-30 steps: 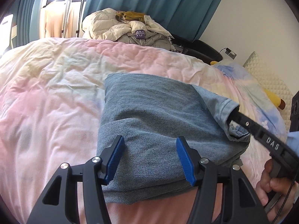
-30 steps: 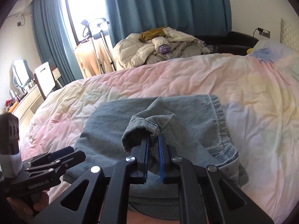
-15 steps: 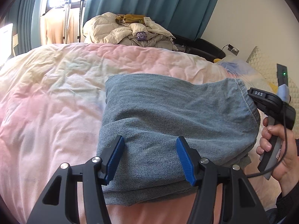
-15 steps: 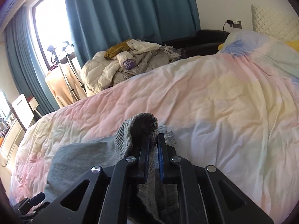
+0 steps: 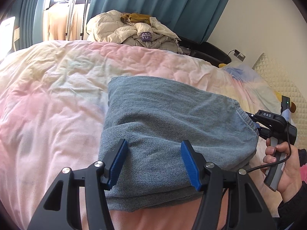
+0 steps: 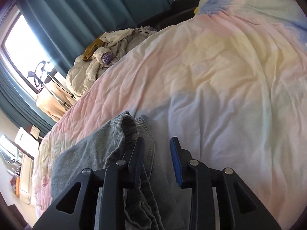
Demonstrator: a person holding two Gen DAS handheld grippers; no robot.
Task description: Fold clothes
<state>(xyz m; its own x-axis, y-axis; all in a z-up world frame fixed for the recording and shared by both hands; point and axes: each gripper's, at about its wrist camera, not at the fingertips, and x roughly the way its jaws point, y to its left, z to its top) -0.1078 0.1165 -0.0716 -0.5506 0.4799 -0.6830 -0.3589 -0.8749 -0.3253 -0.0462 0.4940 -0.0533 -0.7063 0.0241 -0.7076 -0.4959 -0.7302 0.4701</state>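
Folded blue jeans [image 5: 168, 130] lie on the pastel bedspread [image 5: 57, 95]. My left gripper [image 5: 153, 157] is open, its blue pads over the near edge of the jeans, holding nothing. My right gripper [image 6: 156, 153] is open at the right end of the jeans [image 6: 115, 145]; its left finger touches the bunched hem and the right finger is over bare bedspread [image 6: 220, 95]. The left wrist view shows the right gripper [image 5: 272, 122] in a hand at the jeans' right edge.
A heap of cream and grey clothes [image 5: 134, 30] lies beyond the far side of the bed, in front of teal curtains [image 5: 172, 5]. A quilted cream pillow [image 5: 278, 84] and a yellow toy are at the right. A garment rack [image 5: 76, 9] stands by the window.
My right gripper has carried the hem across to the right end, lowered it, and opened, letting go of the jeans. The left gripper has stayed open and still.
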